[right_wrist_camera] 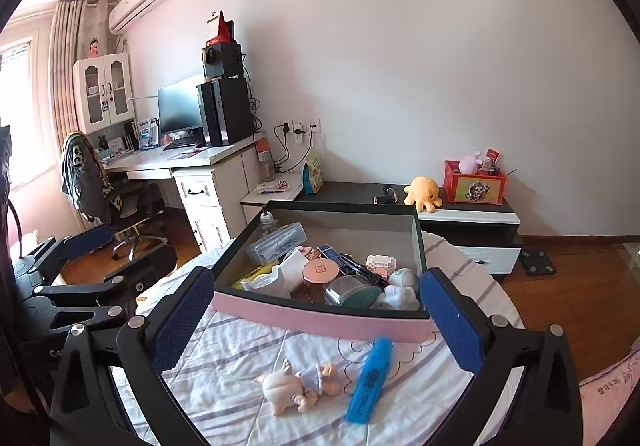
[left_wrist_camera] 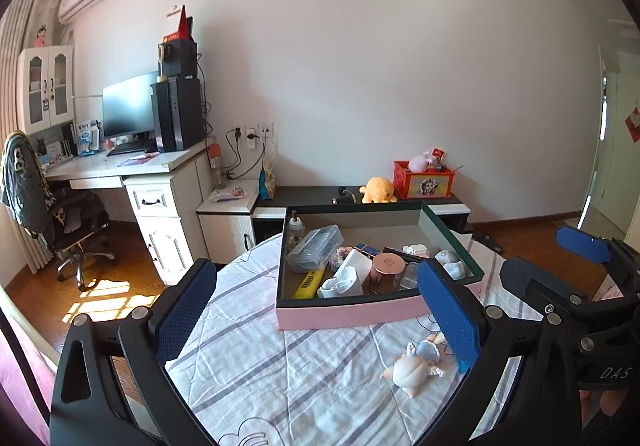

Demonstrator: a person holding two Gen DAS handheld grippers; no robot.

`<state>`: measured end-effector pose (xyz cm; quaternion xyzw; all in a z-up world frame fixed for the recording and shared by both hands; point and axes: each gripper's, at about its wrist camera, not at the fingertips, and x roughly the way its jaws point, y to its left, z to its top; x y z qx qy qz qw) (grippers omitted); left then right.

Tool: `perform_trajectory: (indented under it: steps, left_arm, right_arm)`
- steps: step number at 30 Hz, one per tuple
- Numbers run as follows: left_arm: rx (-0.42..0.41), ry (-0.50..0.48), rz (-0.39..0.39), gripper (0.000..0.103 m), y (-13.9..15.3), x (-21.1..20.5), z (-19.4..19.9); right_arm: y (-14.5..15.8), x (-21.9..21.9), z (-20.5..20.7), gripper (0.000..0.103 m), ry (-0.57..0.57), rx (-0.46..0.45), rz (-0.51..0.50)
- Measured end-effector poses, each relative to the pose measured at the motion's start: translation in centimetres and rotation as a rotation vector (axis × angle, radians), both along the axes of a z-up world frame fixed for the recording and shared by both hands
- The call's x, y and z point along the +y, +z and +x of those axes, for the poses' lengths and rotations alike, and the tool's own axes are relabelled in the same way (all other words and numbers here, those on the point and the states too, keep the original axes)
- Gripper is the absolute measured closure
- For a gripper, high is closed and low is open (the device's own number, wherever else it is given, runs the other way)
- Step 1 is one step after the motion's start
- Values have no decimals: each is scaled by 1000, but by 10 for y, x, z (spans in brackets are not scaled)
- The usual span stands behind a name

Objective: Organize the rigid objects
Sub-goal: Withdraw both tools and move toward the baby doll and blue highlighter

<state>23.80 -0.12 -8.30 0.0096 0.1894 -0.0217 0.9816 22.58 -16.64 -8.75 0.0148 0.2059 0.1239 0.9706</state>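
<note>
Doll (right_wrist_camera: 298,388) and blue marker (right_wrist_camera: 370,380) between wide-spread right gripper (right_wrist_camera: 320,316) fingers.

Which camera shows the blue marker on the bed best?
The right wrist view shows it best: the blue marker lies in full sight on the bedsheet, beside the small doll, in front of the pink box. The left wrist view shows no marker at all, only the doll and the box.

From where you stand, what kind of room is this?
Most likely a bedroom at home: a bed with a striped sheet, a computer desk with a monitor, and a wall air conditioner.
</note>
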Motion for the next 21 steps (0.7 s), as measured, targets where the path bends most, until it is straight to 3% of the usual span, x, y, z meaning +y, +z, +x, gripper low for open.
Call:
perform_trajectory:
  steps: [12, 21]
  left_arm:
    - [-123, 22, 34, 1, 23, -5, -114]
    - [-185, 29, 18, 1, 36, -5, -162]
  right_arm:
    - [25, 3, -113, 0, -65, -96, -4]
    - [39, -1, -167, 0, -84, -170, -18]
